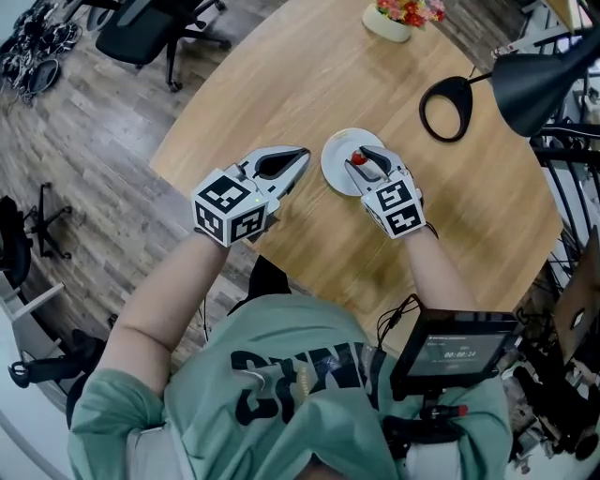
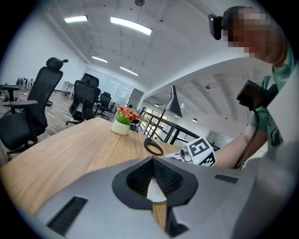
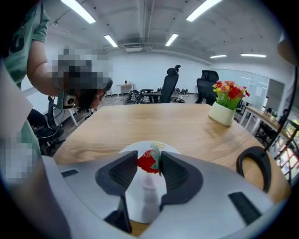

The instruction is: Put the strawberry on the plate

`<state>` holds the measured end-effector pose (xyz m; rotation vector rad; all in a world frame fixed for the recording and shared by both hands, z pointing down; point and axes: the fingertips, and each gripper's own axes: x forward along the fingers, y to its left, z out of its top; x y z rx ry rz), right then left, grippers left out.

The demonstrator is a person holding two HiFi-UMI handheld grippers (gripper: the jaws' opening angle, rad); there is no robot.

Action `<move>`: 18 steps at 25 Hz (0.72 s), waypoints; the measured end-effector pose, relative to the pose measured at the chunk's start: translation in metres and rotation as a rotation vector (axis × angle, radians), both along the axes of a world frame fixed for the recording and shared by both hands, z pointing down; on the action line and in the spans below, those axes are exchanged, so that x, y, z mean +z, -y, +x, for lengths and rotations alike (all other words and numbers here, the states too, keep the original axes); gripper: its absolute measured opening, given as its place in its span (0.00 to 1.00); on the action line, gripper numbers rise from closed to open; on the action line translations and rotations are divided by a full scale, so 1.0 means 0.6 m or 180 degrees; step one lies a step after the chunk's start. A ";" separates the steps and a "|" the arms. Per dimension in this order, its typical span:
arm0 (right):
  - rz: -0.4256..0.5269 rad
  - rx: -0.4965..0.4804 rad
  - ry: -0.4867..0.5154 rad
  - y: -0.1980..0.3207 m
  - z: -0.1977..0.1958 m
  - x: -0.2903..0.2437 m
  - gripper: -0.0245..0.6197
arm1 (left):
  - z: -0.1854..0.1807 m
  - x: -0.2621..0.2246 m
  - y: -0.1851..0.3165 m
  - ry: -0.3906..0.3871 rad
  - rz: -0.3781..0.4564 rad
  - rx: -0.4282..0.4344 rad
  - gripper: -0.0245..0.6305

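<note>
A red strawberry (image 1: 359, 157) with a green top sits between the tips of my right gripper (image 1: 365, 159), which is shut on it just above a small white plate (image 1: 334, 171) at the middle of the round wooden table (image 1: 281, 84). In the right gripper view the strawberry (image 3: 147, 161) is pinched between both black pads over the plate (image 3: 148, 200). My left gripper (image 1: 298, 159) hovers just left of the plate, jaws shut and empty; its tips (image 2: 153, 161) meet in the left gripper view.
A white pot of flowers (image 1: 398, 17) stands at the table's far side. A black desk lamp (image 1: 536, 75) with a ring base (image 1: 448, 108) is at the right. The table's near-left edge (image 1: 202, 192) drops to the floor, with office chairs (image 1: 141, 33) beyond.
</note>
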<state>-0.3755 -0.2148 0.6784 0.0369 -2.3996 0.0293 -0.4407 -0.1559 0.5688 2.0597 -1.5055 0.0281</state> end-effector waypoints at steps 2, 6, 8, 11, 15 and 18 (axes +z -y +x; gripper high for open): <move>-0.0033 0.0007 -0.0038 -0.001 0.002 0.015 0.28 | 0.002 0.009 -0.002 -0.0018 -0.0030 0.0026 0.04; -0.0184 0.0011 -0.0028 -0.004 0.001 0.016 0.42 | 0.004 0.016 -0.002 -0.0046 -0.0061 0.0090 0.04; -0.0185 0.0084 0.0047 0.006 0.001 -0.005 0.43 | 0.002 0.009 -0.001 -0.0054 -0.0038 0.0112 0.04; -0.0121 0.0322 0.0214 0.043 0.006 -0.059 0.43 | -0.004 -0.019 0.009 -0.0067 0.0056 0.0153 0.04; -0.0057 0.0595 0.0407 0.074 0.021 -0.149 0.43 | -0.008 -0.072 0.011 -0.0135 0.0128 0.0217 0.04; 0.0025 0.0821 0.0573 0.096 0.040 -0.213 0.42 | -0.006 -0.109 0.019 -0.0169 0.0203 0.0315 0.04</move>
